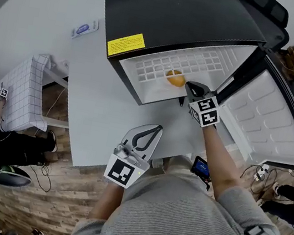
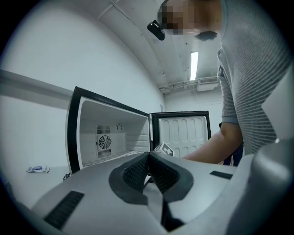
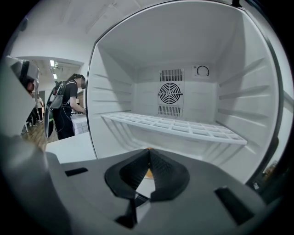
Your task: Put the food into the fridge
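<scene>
Inside the fridge (image 1: 171,11), food (image 1: 175,78) is being left below the shelf (image 1: 202,62), just beyond the right gripper (image 1: 190,87), whose jaws are being held shut, empty; left gripper (image 1: 156,130) likewise, over the table (image 1: 98,105). Seemingly only the door (image 1: 281,121) is waiting to be shut.

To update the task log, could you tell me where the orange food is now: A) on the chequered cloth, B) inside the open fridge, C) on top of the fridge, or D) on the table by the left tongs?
B: the orange food lies inside the fridge, just ahead of the right tongs.
</scene>
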A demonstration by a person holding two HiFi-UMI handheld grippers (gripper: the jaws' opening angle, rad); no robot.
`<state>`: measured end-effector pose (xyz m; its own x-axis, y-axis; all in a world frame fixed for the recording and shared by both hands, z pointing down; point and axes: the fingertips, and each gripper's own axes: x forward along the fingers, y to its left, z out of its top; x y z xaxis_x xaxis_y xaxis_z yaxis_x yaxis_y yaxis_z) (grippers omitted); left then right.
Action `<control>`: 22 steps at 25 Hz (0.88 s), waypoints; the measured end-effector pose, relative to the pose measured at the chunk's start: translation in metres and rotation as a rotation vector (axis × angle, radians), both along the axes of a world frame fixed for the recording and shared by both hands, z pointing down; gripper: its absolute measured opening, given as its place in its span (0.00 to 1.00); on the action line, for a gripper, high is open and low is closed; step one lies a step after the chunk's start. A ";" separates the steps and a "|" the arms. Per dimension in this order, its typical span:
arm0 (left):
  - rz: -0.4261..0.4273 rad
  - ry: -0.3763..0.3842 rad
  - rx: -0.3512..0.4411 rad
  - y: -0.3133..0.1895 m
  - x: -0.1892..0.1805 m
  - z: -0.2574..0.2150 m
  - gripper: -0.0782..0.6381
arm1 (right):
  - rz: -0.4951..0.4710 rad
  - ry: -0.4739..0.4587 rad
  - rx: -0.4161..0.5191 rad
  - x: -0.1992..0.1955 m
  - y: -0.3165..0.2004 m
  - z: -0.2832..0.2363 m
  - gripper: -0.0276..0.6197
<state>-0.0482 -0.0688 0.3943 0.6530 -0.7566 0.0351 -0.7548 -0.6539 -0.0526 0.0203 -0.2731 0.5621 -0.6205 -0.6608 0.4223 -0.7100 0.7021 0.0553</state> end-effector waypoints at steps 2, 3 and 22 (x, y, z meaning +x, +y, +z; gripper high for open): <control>-0.005 0.013 -0.007 0.001 0.000 0.000 0.12 | -0.003 -0.008 0.008 0.000 0.003 -0.005 0.06; -0.007 0.017 -0.008 0.001 0.001 0.000 0.12 | -0.003 -0.012 0.011 0.000 0.006 -0.007 0.06; -0.013 -0.001 -0.025 0.000 0.000 0.010 0.12 | -0.044 -0.158 0.068 0.009 0.075 -0.061 0.06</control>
